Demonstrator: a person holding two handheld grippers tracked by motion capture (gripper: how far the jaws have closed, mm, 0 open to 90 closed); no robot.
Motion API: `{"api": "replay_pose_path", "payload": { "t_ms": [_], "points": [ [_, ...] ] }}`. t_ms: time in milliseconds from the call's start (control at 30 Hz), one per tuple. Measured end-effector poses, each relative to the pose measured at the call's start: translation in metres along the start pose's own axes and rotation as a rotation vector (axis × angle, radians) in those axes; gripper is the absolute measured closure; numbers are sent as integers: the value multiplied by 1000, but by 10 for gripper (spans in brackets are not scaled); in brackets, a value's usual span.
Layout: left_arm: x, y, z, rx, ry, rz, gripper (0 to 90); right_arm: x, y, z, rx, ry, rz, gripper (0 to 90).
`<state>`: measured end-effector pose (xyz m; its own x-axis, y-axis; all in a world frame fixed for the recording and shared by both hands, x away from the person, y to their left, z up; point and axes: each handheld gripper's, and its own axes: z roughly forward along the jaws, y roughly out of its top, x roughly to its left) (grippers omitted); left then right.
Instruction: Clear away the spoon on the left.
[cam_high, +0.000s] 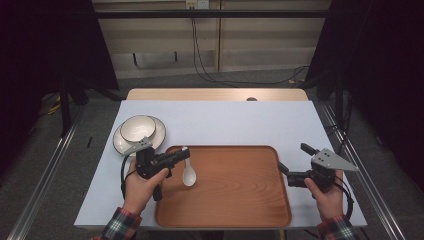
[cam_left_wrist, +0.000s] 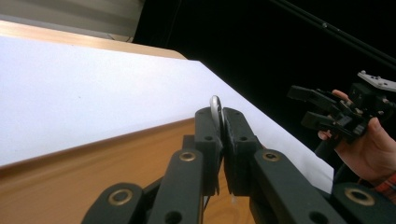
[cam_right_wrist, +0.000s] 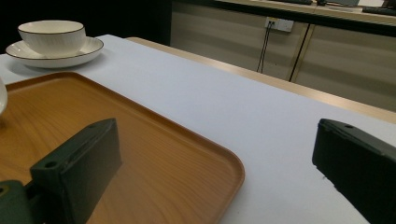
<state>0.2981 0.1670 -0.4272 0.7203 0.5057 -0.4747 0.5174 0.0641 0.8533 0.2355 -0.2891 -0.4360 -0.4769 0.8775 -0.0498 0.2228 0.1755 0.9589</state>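
Item: white ceramic spoon (cam_high: 188, 173), over the wooden tray (cam_high: 235, 200), at 9 o'clock.
Left gripper (cam_high: 184, 153): jaws pinching spoon handle end (cam_left_wrist: 215, 108).
Right gripper (cam_high: 294, 162): jaws spread, empty.
Handling: judged light, rigid, glazed, slippery, breakable.
Hold: mid-handle likely steadier.

Two black jaws of the right gripper (cam_right_wrist: 210, 172) stand wide apart, nothing between them, above the corner of a wooden tray (cam_right_wrist: 154, 154). Beyond, on the white-covered desk (cam_right_wrist: 243, 112), a bowl (cam_right_wrist: 52, 36) (white, dark-rimmed) sits on a saucer (cam_right_wrist: 88, 49).
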Motion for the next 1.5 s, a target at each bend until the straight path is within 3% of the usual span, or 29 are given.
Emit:
{"api": "replay_pose_path", "payload": {
  "t_ms": [267, 733, 867, 1100, 1200, 1233, 1400, 1500],
  "points": [
    [-9, -8, 3, 18, -56, -13, 853, 0, 0, 2, 2, 6, -2, 10],
    [-10, -17, 3, 43, -77, -26, 850, 0, 1, 4, 2, 6, -6, 11],
    [-5, -16, 5, 42, -55, -6, 844, 0, 1, 5, 9, 2, -5, 12],
    [5, -17, 7, 54, -24, -9, 823, 1, 2, 4, -2, 12, -1, 12],
    [7, -17, 8, 53, -7, 11, 802, 1, 2, 5, 0, 16, 1, 12],
    [8, -16, 7, 66, 18, 34, 802, 1, 1, 6, 7, 9, -4, 12],
    [13, -21, 8, 79, 10, 5, 791, 3, 2, 6, 5, 24, -10, 13],
    [14, -24, 10, 101, 22, 20, 775, 2, 2, 7, 7, 26, -4, 13]
  ]
}}
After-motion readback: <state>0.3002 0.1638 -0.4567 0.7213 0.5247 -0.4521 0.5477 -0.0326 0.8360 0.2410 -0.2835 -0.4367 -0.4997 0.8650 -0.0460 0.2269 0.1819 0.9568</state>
